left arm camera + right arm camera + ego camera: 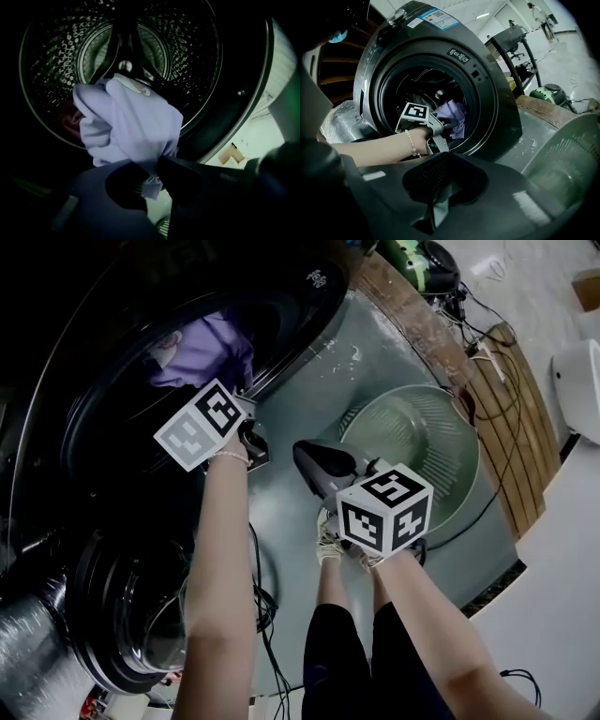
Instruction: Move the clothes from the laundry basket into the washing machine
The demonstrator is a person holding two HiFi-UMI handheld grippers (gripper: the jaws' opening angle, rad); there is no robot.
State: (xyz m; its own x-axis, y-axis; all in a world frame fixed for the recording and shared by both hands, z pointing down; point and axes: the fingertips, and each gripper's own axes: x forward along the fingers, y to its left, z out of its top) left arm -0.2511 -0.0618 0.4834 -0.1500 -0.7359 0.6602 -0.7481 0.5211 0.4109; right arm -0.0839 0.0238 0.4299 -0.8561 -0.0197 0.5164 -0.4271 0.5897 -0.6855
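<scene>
L tongs (151, 174) clenched on a pinch of the lavender garment (126, 119), which hangs bunched just inside the mouth of the washing machine (487, 89), far left, w/ the drum (61, 51) beyond. I've got it by one edge so the rest droops as a bundle & clears the door rim. Not let go yet. R tongs (317, 463) pressed together w/ nothing between them, held back near me beside the basket (427, 423), out of the L arm's way. Basket, right of the machine, looks empty, so prob. the last item. Next, I reckon: reach deeper, then release.
</scene>
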